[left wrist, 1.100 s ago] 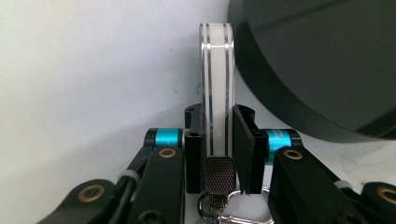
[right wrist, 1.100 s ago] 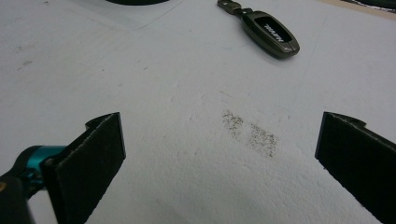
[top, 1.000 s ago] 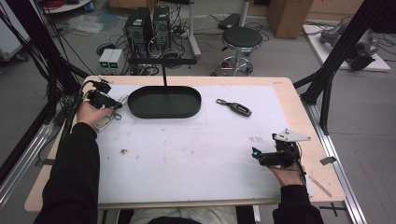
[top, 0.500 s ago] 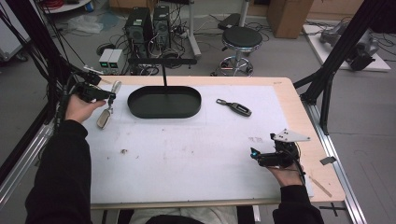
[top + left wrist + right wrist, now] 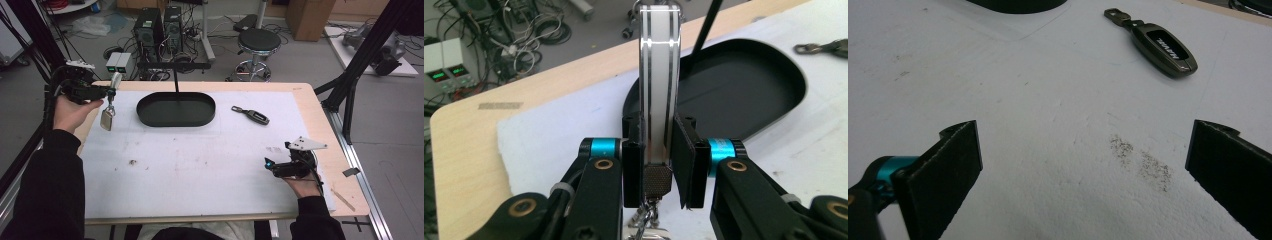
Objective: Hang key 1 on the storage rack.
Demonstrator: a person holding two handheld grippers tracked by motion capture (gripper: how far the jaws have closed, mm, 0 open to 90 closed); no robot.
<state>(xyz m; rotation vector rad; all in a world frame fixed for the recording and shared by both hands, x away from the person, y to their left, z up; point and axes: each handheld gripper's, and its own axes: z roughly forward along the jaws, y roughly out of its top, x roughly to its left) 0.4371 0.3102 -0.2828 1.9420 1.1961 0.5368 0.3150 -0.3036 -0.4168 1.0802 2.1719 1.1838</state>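
My left gripper (image 5: 106,91) is raised over the table's far left corner, shut on a slim silver key fob (image 5: 658,85) that stands on edge between the pads. A short chain with a tan tag (image 5: 106,120) dangles below it. A black oval tray (image 5: 176,109) lies just to the right of it, empty inside. A dark car key fob (image 5: 252,115) rests flat on the white mat, right of the tray. My right gripper (image 5: 272,166) hovers low near the mat's front right, jaws wide open with nothing between them; the dark fob (image 5: 1162,48) lies well ahead of it.
A white mat (image 5: 200,165) covers most of the wooden table (image 5: 320,115). A thin black post (image 5: 176,80) rises behind the tray. Dirt specks (image 5: 1143,160) mark the mat between the right jaws. A black frame leg (image 5: 350,95) stands at the far right edge.
My left gripper has lifted the silver fob off the table and carried it up and away, its tag now swinging free. The right gripper has stayed put and open.
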